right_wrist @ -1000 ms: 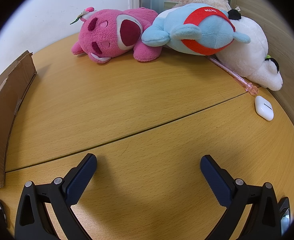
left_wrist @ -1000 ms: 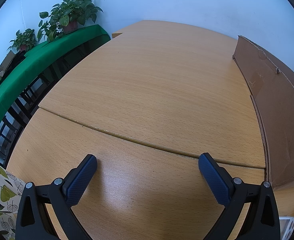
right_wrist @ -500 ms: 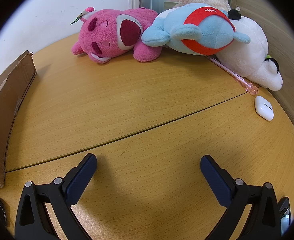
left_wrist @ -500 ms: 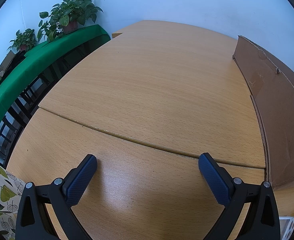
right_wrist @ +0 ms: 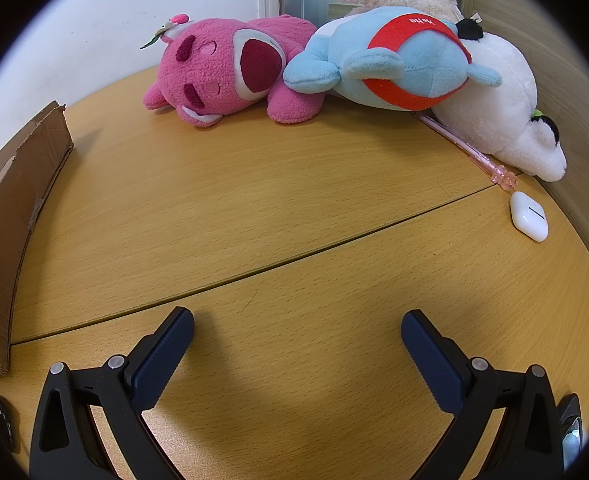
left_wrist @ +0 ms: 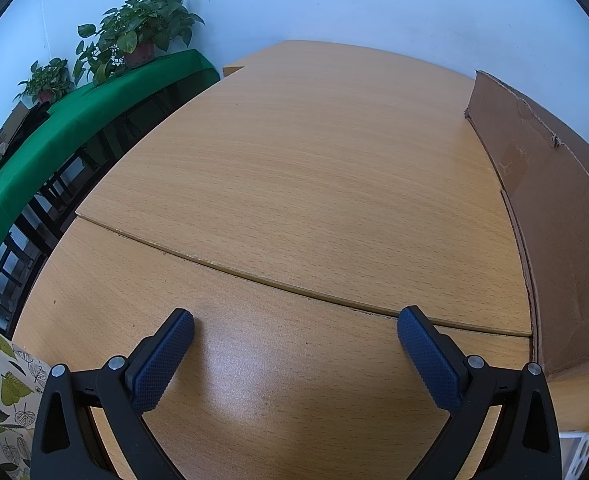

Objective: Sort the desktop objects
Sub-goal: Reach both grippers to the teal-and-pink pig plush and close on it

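The right gripper [right_wrist: 296, 322] is wide open and holds nothing, low above the wooden table [right_wrist: 254, 200]. Far ahead lie a pink plush [right_wrist: 222, 76], a blue plush [right_wrist: 394, 60] and a white plush [right_wrist: 506, 120] touching each other, with a pink pen [right_wrist: 466, 148] and a white earbud case [right_wrist: 528, 216] near them. The left gripper [left_wrist: 294, 320] is also wide open over bare wood, and a cardboard box [left_wrist: 554, 208] stands at its right.

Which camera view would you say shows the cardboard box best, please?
The left wrist view: the cardboard box fills its right side, showing one long wall. The right wrist view catches only a corner and part of a wall at its left edge.
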A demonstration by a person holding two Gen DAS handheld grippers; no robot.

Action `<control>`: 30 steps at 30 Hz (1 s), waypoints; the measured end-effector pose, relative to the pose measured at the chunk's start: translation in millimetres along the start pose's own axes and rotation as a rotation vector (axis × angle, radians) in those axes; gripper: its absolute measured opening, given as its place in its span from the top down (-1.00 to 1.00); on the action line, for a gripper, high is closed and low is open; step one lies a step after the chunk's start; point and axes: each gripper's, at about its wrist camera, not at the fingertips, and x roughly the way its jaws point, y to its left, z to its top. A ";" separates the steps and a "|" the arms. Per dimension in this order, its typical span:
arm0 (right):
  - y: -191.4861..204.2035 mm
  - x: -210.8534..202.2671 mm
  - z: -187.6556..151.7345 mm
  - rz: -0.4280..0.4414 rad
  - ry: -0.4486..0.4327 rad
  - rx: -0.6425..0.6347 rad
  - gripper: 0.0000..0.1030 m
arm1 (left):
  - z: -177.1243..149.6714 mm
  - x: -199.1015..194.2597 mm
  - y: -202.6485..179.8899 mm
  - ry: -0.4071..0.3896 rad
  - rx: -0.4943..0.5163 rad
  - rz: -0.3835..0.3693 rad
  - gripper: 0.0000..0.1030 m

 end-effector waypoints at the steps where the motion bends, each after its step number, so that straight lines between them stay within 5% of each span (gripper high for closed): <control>1: 0.7 0.1 0.8 -0.005 0.001 0.006 -1.00 | -1.1 -0.6 0.4 0.000 0.009 -0.008 -1.00; 5: 9.6 -14.9 -18.4 0.016 0.021 -0.024 -1.00 | -18.9 -19.9 -1.3 0.009 0.001 -0.024 -0.97; 9: 20.6 -53.7 -61.5 0.054 0.088 -0.098 -0.99 | -40.5 -101.5 -18.1 -0.128 0.038 -0.119 -0.97; 13: 38.5 -111.7 -98.7 0.058 0.002 -0.187 -0.99 | -61.1 -189.7 -40.4 -0.229 0.083 -0.335 -0.99; 15: 56.1 -143.4 -113.8 0.149 -0.025 -0.212 -0.99 | -73.1 -212.7 -56.5 -0.216 0.126 -0.455 -0.99; 21: 145.8 -216.1 -150.9 0.515 -0.051 -0.406 -0.99 | -107.1 -199.9 -102.3 -0.050 0.151 -0.653 -0.96; 24: 202.3 -242.9 -172.9 0.652 -0.088 -0.563 -0.99 | -129.3 -191.0 -116.4 0.009 0.134 -0.720 -0.76; 26: 235.1 -248.5 -186.4 0.700 -0.078 -0.636 -0.99 | -136.1 -184.6 -118.2 0.034 0.121 -0.757 -0.46; 30: 275.4 -232.3 -202.2 0.783 0.016 -0.646 -0.99 | -146.6 -173.2 -122.7 0.062 0.093 -0.785 -0.40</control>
